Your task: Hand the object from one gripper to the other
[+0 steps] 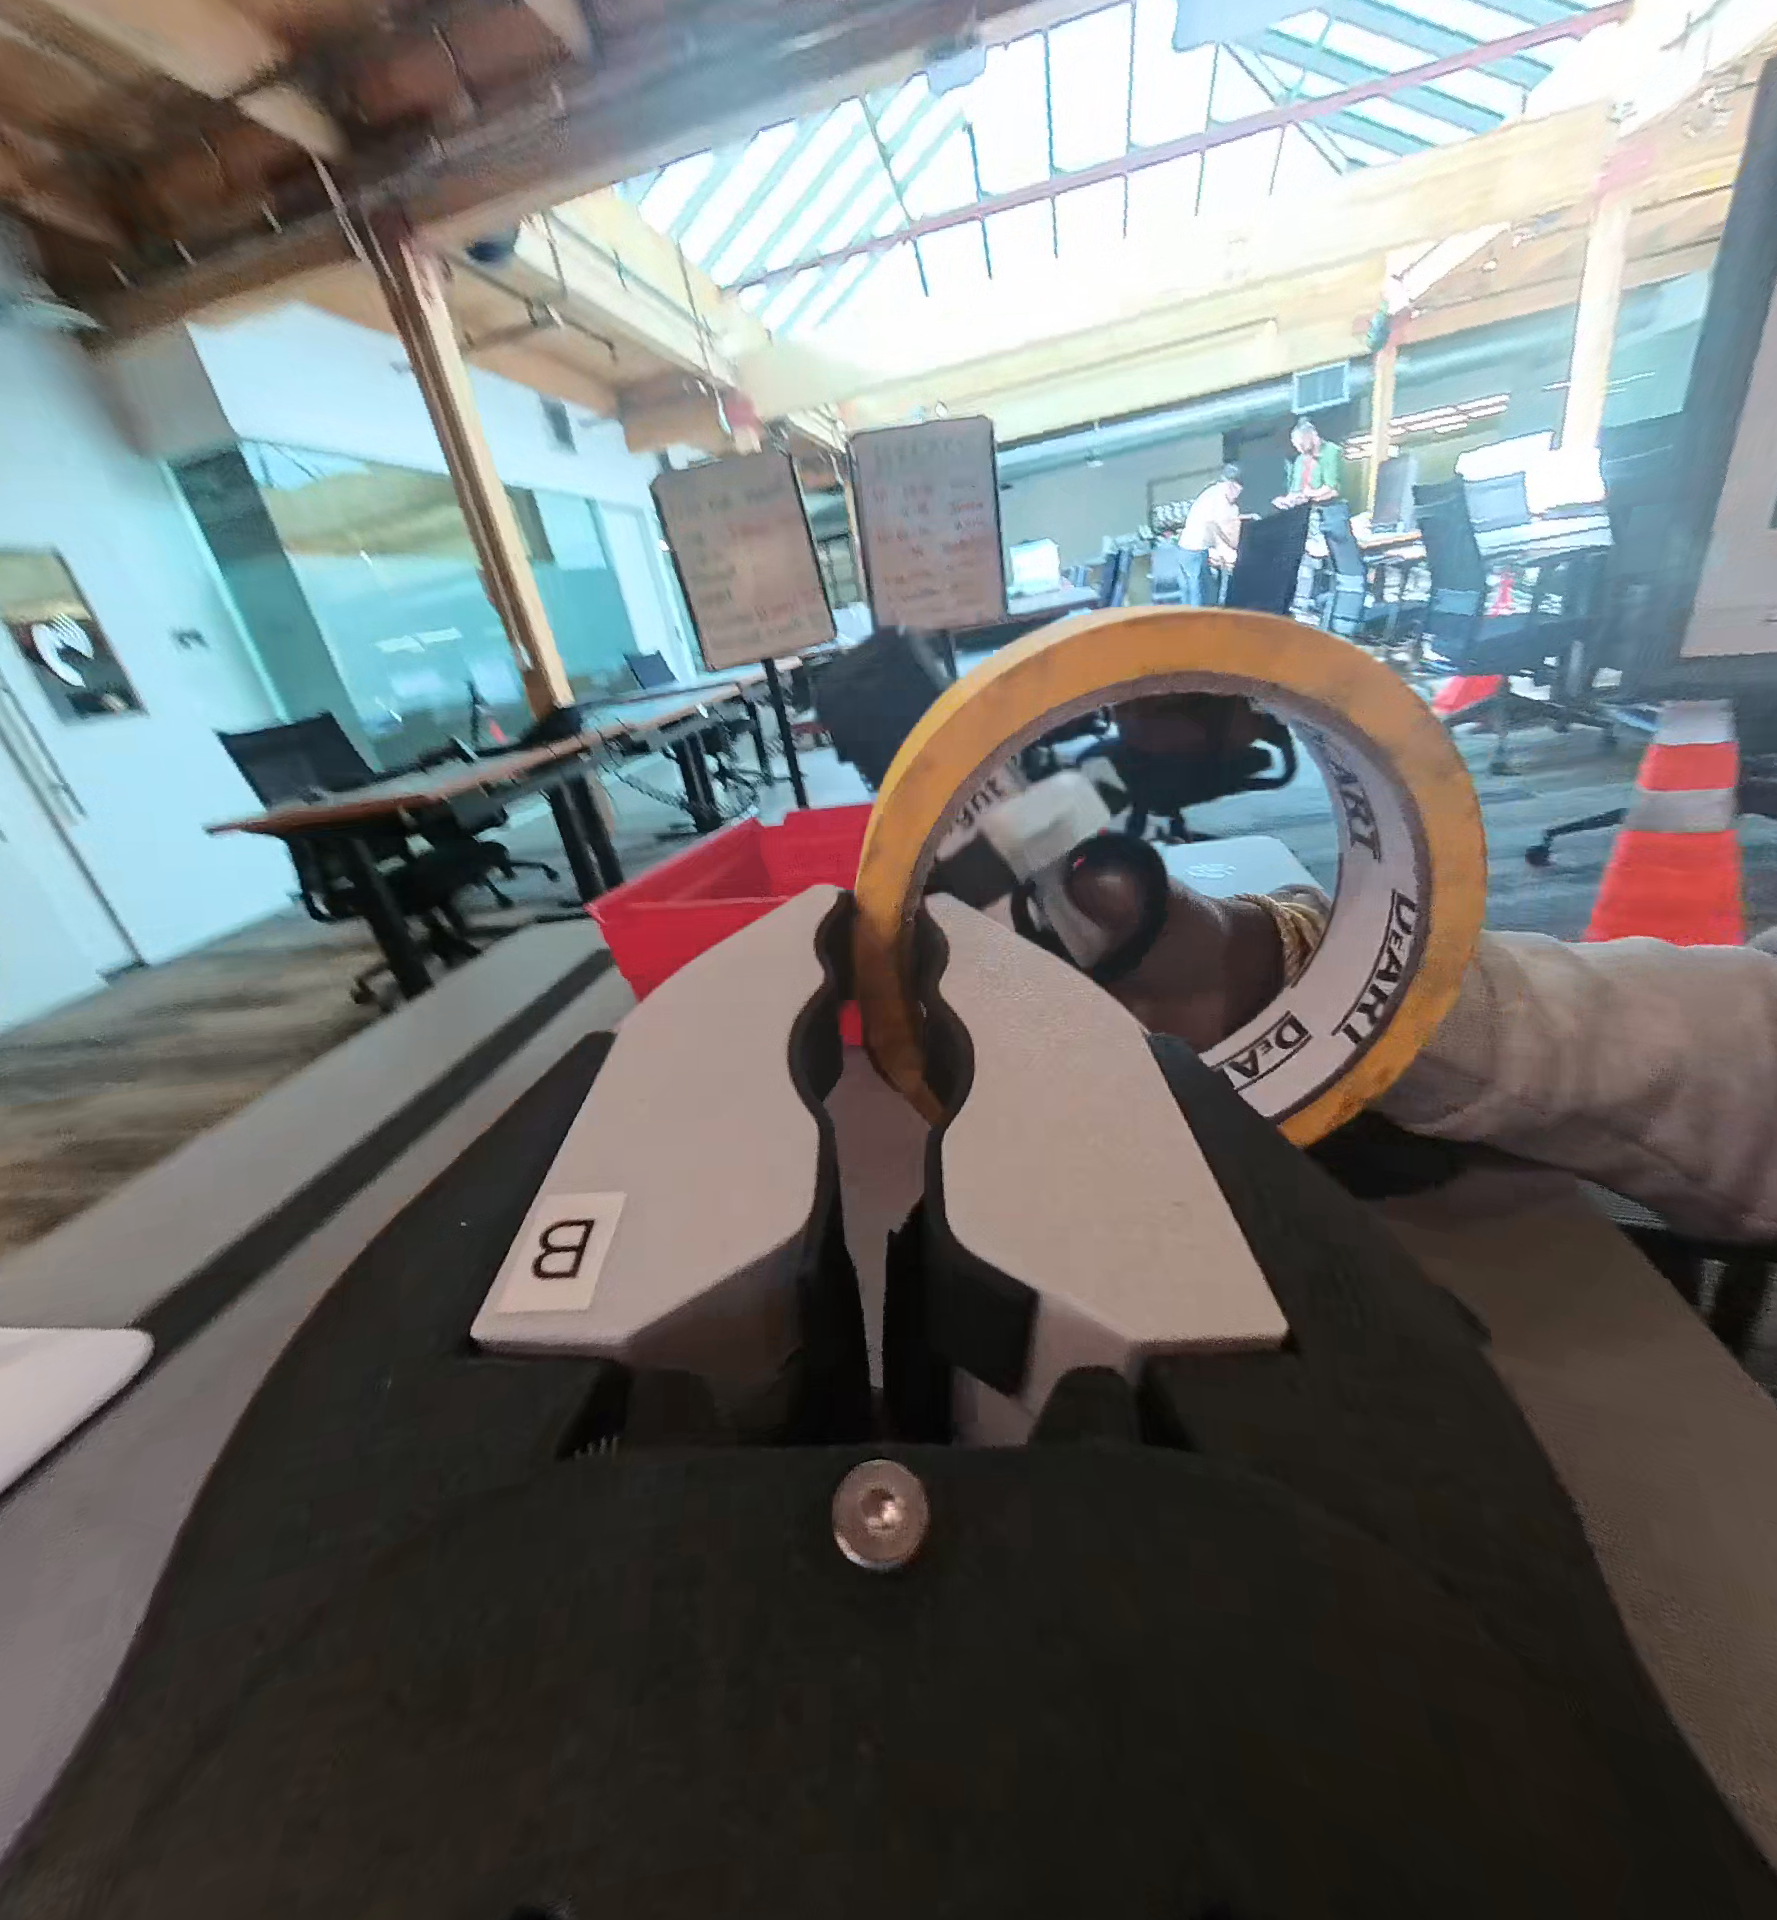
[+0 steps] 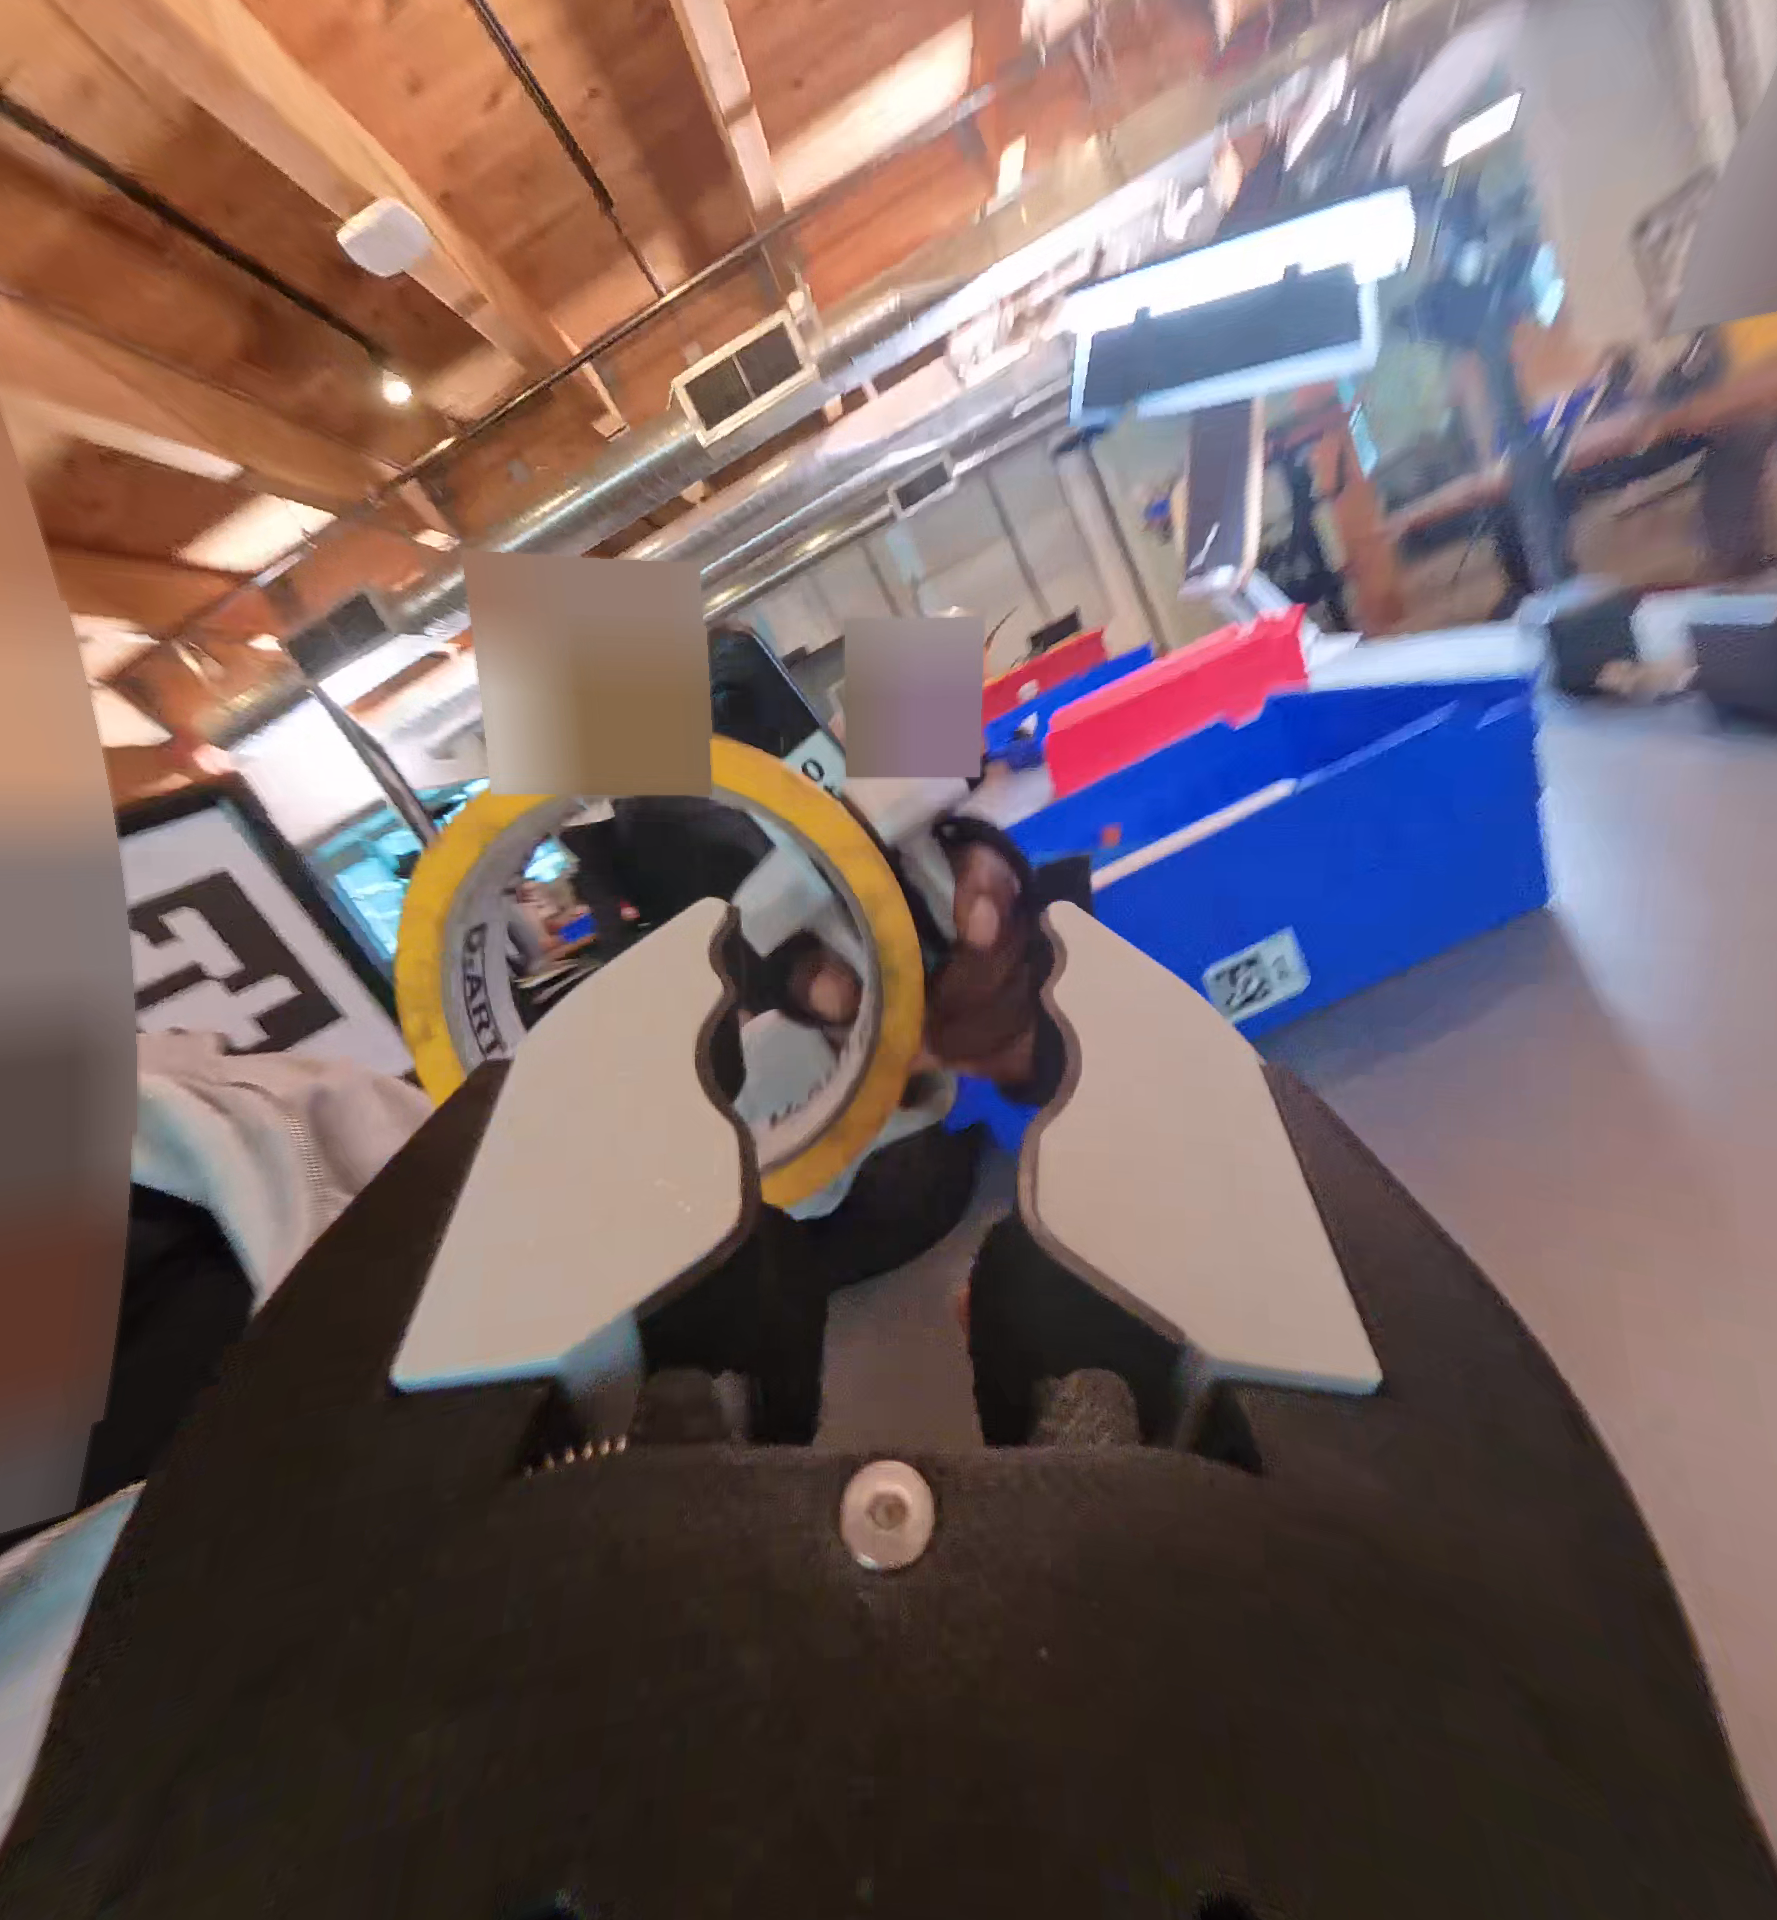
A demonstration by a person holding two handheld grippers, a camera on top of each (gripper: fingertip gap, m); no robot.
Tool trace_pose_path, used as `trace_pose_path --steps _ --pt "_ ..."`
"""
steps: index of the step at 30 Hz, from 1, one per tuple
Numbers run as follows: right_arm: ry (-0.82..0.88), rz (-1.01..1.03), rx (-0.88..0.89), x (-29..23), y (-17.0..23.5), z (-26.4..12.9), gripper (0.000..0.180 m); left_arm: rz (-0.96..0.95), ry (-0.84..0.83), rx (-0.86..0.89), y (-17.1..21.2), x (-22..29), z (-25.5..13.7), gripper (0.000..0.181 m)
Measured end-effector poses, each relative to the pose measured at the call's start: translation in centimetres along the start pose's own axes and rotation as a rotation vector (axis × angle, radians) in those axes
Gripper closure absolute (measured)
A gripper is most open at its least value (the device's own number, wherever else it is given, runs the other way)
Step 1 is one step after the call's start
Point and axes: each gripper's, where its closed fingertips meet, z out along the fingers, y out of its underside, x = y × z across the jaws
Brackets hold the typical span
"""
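Note:
A roll of yellow tape (image 1: 1424, 831) with a white printed core stands upright in the air. My left gripper (image 1: 884, 920) is shut on its left rim. In the right wrist view the same roll (image 2: 427, 977) sits just beyond my right gripper (image 2: 889, 925), which is open. The roll's right rim (image 2: 889, 914) lies in the gap between the right gripper's jaws, and its left finger (image 2: 614, 1143) covers part of the ring's hole. I cannot tell if they touch. A hand (image 2: 988, 966) on the other gripper shows behind the roll.
A grey sleeve (image 1: 1590, 1049) reaches in from the right. A red bin (image 1: 718, 904) stands beyond the left gripper. Blue bins (image 2: 1331, 842) and a red bin (image 2: 1175, 707) stand on the grey table (image 2: 1673, 1039). An orange cone (image 1: 1673, 842), desks and chairs stand farther off. Only a small space, under 4 cm, lies between the two pairs of fingers.

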Motion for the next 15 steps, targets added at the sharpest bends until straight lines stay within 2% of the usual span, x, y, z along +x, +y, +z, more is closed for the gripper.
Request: trace_pose_path --steps 3,7,10,13,15 --pt "-0.051 0.168 -0.105 0.3 2.1 0.5 0.131 0.070 -0.018 0.031 -0.7 -0.2 -0.4 0.171" --pt "-0.103 0.245 -0.191 -0.2 4.0 1.3 0.144 0.128 -0.024 0.030 -0.8 0.0 -0.3 0.171" --pt "-0.103 0.222 -0.194 -0.2 4.1 1.2 0.168 0.159 -0.026 0.004 -0.4 0.1 -0.2 0.171" --pt "-0.044 0.123 -0.204 0.3 4.1 1.0 0.169 0.123 -0.009 0.005 -0.3 0.6 0.1 0.167" --pt "-0.011 0.028 -0.191 0.5 3.6 0.8 0.170 0.054 -0.030 0.025 -0.6 0.2 0.2 0.155"
